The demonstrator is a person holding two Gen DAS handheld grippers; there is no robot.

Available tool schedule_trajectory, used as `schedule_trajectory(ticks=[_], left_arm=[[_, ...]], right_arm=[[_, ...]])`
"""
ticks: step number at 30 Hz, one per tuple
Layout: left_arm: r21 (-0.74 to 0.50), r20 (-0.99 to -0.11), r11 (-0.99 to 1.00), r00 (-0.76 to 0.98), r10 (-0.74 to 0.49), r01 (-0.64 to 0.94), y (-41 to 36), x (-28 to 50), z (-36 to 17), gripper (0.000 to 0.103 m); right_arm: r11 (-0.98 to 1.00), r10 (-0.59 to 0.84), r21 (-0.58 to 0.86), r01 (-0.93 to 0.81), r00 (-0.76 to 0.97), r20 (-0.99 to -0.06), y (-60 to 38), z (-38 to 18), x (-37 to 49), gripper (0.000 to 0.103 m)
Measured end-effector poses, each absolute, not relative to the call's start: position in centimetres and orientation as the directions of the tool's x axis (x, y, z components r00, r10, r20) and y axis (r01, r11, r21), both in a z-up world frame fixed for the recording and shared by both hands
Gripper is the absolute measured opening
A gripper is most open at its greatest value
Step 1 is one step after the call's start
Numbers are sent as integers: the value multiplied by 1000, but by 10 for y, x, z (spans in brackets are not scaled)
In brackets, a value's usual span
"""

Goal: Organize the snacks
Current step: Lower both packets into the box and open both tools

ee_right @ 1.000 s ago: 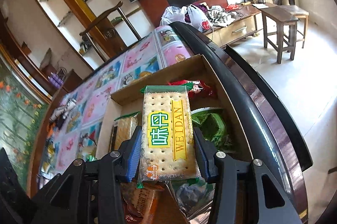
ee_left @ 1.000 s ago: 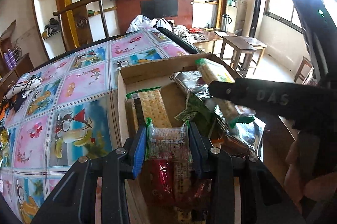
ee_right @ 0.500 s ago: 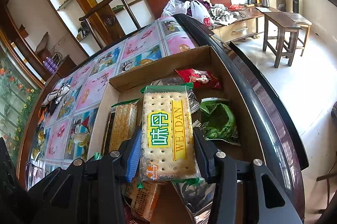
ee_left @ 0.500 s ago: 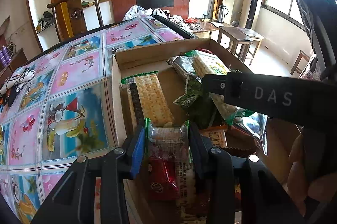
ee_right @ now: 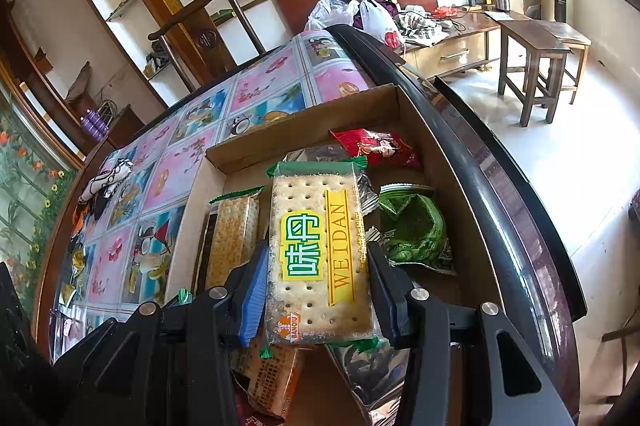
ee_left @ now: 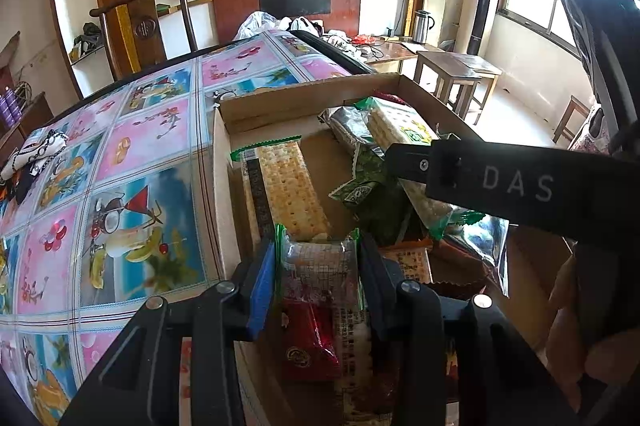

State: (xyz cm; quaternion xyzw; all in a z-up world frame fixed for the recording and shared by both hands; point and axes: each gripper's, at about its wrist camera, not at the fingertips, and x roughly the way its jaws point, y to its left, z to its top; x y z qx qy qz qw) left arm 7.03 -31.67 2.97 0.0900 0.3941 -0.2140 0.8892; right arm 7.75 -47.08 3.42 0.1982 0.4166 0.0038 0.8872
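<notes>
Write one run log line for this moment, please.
left gripper: shut on clear snack pack | right gripper: shut on cracker pack | both over cardboard box

Left tongs [ee_left: 318,278] clamped, right tongs [ee_right: 318,280] clamped

From my left camera, the cardboard box [ee_left: 221,162] now sits lower and closer than a second ago, with more of its floor and the cracker pack [ee_left: 285,188] along its left wall in view, and the right gripper's arm [ee_left: 520,182] crosses it lower. From my right camera, the red packet [ee_right: 376,146] at the box's far end is now fully uncovered beyond the WEIDAN cracker pack [ee_right: 320,254], where earlier only its edge peeked out.
</notes>
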Motion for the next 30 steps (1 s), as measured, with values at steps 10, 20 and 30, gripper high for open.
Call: schedule_trajectory(ticks=[10, 20, 30], left_arm=[[14, -747, 915, 613, -259, 403, -316, 73, 30, 41], [35, -743, 915, 623, -246, 402, -318, 70, 30, 43], [31, -742, 915, 622, -249, 403, -316, 70, 30, 45]], right_arm=[[921, 173, 356, 158, 652, -739, -471, 33, 78, 51], [924, 176, 351, 153, 645, -744, -467, 30, 77, 51], [924, 175, 349, 154, 642, -747, -466, 32, 79, 51]])
